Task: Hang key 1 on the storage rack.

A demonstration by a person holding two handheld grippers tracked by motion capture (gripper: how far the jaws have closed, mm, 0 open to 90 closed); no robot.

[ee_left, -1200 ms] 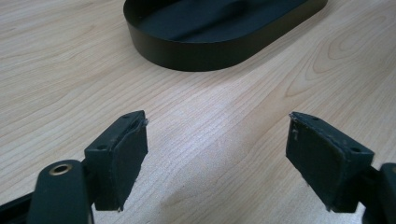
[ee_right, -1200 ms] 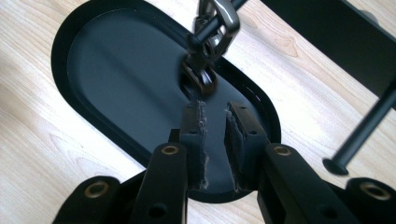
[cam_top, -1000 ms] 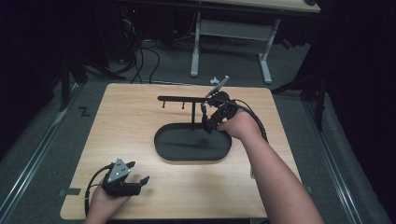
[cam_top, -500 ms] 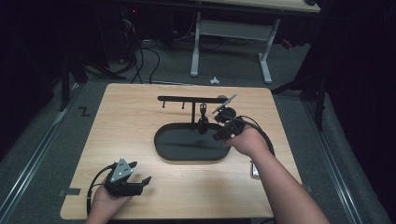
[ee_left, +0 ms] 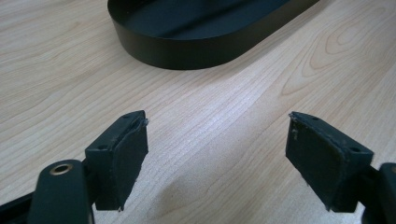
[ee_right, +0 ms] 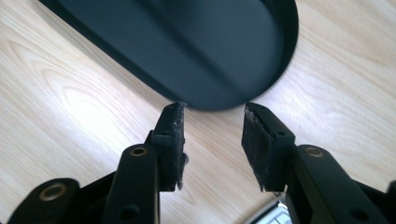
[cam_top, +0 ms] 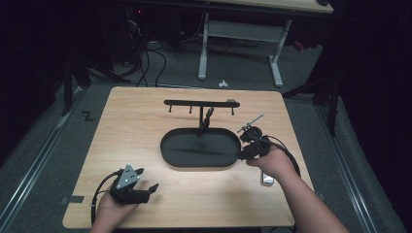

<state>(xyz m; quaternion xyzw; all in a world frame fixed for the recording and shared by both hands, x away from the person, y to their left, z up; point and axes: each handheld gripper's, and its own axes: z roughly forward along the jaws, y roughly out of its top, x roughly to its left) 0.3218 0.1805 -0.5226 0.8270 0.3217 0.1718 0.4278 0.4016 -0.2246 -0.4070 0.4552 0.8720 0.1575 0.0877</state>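
A black oval tray [cam_top: 180,145] lies mid-table and carries a T-shaped stand [cam_top: 194,103] with small hooks under its bar. A small dark item [cam_top: 208,116] hangs from the bar next to the post. My right gripper [cam_top: 242,148] hovers at the tray's right end, open, with nothing between its jaws. In the right gripper view it [ee_right: 212,112] points down at the tray's rounded rim [ee_right: 285,56]. My left gripper [cam_top: 148,179] rests near the front left edge, open wide and holding nothing. The left gripper view has it [ee_left: 217,126] over bare wood, short of the tray's wall [ee_left: 187,46].
A small silvery object [cam_top: 267,178] lies on the table under my right hand, and its corner [ee_right: 275,215] peeks in low in the right gripper view. Beyond the wooden table [cam_top: 136,126] stands a white desk frame [cam_top: 238,34] with cables on the floor.
My right gripper has drawn back from the stand's bar toward the tray's right end and lowered. The dark item stays hanging on the bar. The left gripper has not moved.
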